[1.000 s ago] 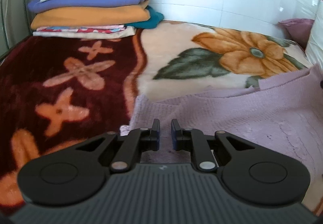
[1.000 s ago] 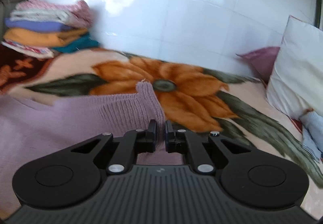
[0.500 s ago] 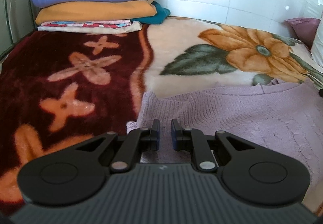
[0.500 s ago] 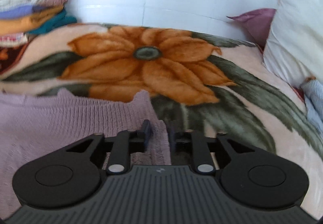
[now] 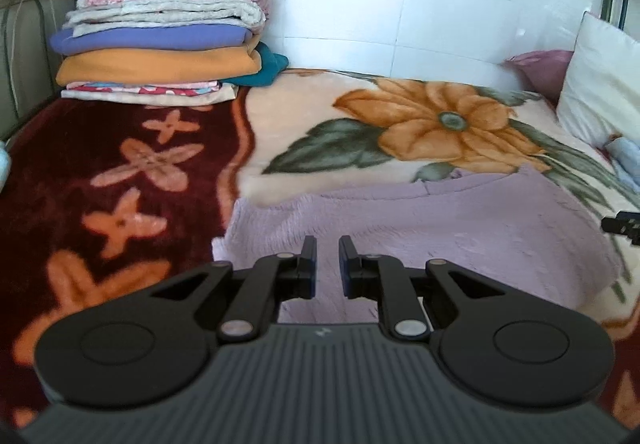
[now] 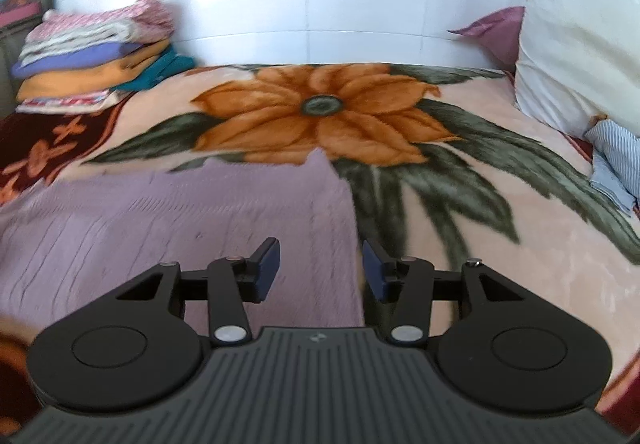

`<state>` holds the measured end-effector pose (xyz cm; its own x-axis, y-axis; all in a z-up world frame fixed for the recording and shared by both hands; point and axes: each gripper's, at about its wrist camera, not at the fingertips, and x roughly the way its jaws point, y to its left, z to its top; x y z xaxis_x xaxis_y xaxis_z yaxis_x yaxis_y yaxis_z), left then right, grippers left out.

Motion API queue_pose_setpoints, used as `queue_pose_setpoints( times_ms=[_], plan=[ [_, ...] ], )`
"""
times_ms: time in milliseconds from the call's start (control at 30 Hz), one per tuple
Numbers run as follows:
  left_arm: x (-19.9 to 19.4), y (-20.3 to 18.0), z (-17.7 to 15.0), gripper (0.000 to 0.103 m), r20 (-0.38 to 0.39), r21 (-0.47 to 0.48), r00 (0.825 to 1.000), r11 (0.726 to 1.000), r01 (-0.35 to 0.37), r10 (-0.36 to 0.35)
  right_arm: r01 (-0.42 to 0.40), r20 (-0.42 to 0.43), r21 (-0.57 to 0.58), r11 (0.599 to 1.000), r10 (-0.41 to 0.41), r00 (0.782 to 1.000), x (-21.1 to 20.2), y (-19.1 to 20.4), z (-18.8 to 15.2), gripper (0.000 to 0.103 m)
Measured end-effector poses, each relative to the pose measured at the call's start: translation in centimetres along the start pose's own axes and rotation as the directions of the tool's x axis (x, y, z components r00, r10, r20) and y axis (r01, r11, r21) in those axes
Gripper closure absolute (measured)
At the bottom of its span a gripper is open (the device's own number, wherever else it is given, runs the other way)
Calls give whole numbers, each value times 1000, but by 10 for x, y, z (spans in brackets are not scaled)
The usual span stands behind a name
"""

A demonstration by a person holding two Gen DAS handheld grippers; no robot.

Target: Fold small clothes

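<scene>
A lilac knitted sweater (image 5: 460,224) lies flat on the flowered blanket (image 5: 320,116). It also shows in the right wrist view (image 6: 180,220). My left gripper (image 5: 328,244) hangs over the sweater's left part, its jaws a small gap apart with nothing between them. My right gripper (image 6: 320,248) is wide open and empty above the sweater's right edge. The tip of the right gripper shows at the right rim of the left wrist view (image 5: 624,226).
A pile of folded clothes (image 5: 160,44) stands at the back left by the tiled wall. A white pillow (image 6: 580,52) and a purple cushion (image 6: 496,28) lean at the right. A striped blue cloth (image 6: 616,156) lies below the pillow.
Both grippers let go of the sweater and pulled back. The right jaws opened wide; the left jaws parted a little. The sweater now lies laid down flat on the blanket.
</scene>
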<state>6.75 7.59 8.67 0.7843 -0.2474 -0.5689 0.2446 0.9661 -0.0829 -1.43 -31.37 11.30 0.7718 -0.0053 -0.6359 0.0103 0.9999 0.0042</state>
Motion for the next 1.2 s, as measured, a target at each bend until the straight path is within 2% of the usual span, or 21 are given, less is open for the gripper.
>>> queue_pose_setpoints(
  times_ms=[33,67,233,433,667,967,1000,1067,1200],
  plan=[
    [-4,-1,-3,87,-7,-2,1000,1000,3,-3,1,4,-9,1000,-1,1000,-5,3,-4,38],
    [-8,-3,-6,87,-13,0,1000,1000,2,-2,0,8,-14,1000,0,1000,-9,6,-7,35],
    [-26,-7,-22,87,-34,13,999,1000,-6,6,-34,0,-6,999,34,999,-20,11,-19,35],
    [-36,-2,-34,87,-44,-48,999,999,25,-27,-70,-33,20,997,70,997,-15,13,-27,35],
    [-23,-1,-42,87,-67,-84,997,996,38,-44,-51,-88,51,997,55,995,6,5,-35,35],
    [5,21,-52,88,-114,-158,993,987,4,-22,-30,-127,49,998,36,991,24,-6,-40,35],
    [6,24,-53,88,-115,-172,993,985,11,-31,-25,-133,57,998,33,991,27,-9,-41,35],
    [7,28,-55,88,-113,-184,993,983,21,-42,-19,-153,108,994,35,988,33,-18,-42,26],
    [5,29,-52,88,-111,-184,993,982,26,-47,-47,-164,269,962,94,982,41,-43,-51,25]
  ],
)
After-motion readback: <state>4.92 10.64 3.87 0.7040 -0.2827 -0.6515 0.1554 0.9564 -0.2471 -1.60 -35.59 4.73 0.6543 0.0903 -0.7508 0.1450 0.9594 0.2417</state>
